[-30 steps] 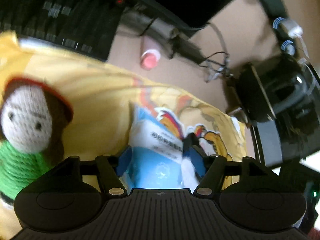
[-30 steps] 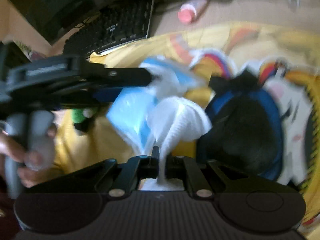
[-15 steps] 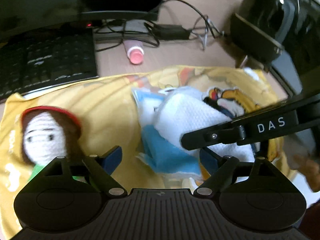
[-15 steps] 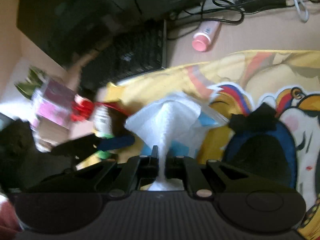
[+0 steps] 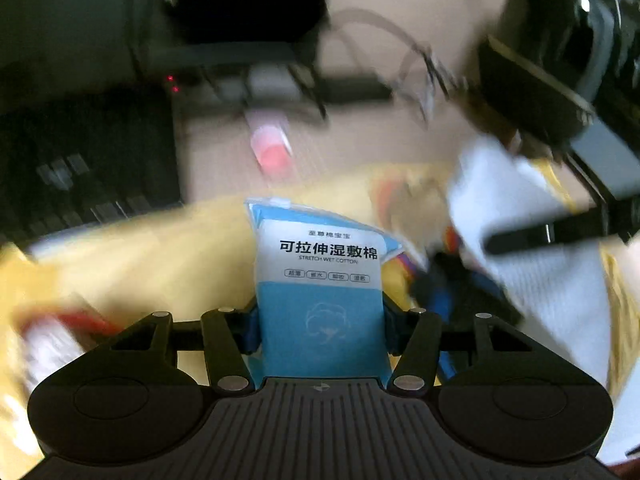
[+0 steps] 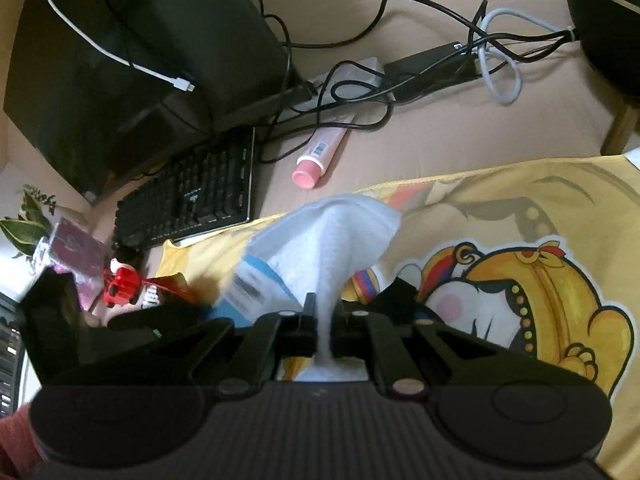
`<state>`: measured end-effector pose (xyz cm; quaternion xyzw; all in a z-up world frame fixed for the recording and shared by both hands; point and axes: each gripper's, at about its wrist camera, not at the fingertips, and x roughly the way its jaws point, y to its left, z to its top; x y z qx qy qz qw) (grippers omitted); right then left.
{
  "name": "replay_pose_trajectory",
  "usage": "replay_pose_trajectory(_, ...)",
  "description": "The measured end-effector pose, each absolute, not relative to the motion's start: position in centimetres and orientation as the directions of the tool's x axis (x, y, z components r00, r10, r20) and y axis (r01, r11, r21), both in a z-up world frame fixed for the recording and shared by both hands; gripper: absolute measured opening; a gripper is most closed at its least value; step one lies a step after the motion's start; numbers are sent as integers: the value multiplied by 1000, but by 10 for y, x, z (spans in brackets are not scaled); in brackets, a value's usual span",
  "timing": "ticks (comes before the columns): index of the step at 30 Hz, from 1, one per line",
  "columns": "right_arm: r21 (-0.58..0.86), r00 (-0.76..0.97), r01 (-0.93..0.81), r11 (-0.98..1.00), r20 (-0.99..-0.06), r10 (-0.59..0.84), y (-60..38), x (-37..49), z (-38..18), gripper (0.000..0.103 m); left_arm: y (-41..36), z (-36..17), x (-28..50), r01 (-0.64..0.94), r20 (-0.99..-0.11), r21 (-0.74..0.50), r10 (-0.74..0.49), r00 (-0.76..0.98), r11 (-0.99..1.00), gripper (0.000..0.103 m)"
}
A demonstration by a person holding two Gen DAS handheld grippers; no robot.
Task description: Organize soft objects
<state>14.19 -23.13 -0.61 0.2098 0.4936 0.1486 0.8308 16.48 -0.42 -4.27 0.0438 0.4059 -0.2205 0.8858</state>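
Observation:
My left gripper [image 5: 320,320] is shut on a blue and white packet of wet cotton [image 5: 320,264], held upright above the yellow cartoon cloth [image 5: 160,248]. The right gripper [image 6: 323,320] is shut on a white knitted cloth [image 6: 332,236], which fans out ahead of its fingers. In the left wrist view that white cloth [image 5: 528,256] hangs at the right. The packet [image 6: 256,284] shows blurred just left of the cloth in the right wrist view. A knitted doll [image 5: 52,344] lies blurred at the lower left. A black and blue pouch [image 6: 400,296] lies on the yellow cloth [image 6: 520,208].
A black keyboard [image 6: 192,196] and a monitor [image 6: 140,40] stand at the back left. A pink tube [image 6: 320,152] and tangled cables [image 6: 440,60] lie on the desk beyond the cloth. A red toy [image 6: 120,284] and a plant [image 6: 28,224] sit far left.
The left gripper, open over the packet half a second ago, has shut on it and raised it. The right gripper has kept its hold on the white cloth and drawn back to the right.

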Motion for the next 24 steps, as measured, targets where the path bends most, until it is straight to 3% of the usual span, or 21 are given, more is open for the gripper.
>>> replay_pose_trajectory(3,497,460,-43,867,-760,459,-227,144,-8,5,10,-33,191,373,-717,-27,-278,640,928,60)
replay_pose_trajectory(7,486,442,-68,872,-768,463,-215,145,-10,5,36,-45,237,245,-746,-53,-201,634,968,63)
replay_pose_trajectory(10,471,426,-81,878,-780,458,-207,146,-13,5,52,-47,248,204,-754,-134,-233,614,970,71)
replay_pose_trajectory(15,466,412,-90,880,-787,459,-200,148,-16,5,77,-10,208,209,-671,-146,-252,697,967,93)
replay_pose_trajectory(19,467,392,-101,879,-793,467,-192,148,-20,7,107,0,176,187,-654,-61,-181,734,980,93)
replay_pose_trajectory(22,466,375,-120,877,-796,474,-182,145,-22,7,128,-22,161,120,-701,4,-83,709,993,93)
replay_pose_trajectory(24,468,363,-132,874,-798,482,-175,142,-23,7,137,-42,161,78,-747,-37,-79,660,996,93)
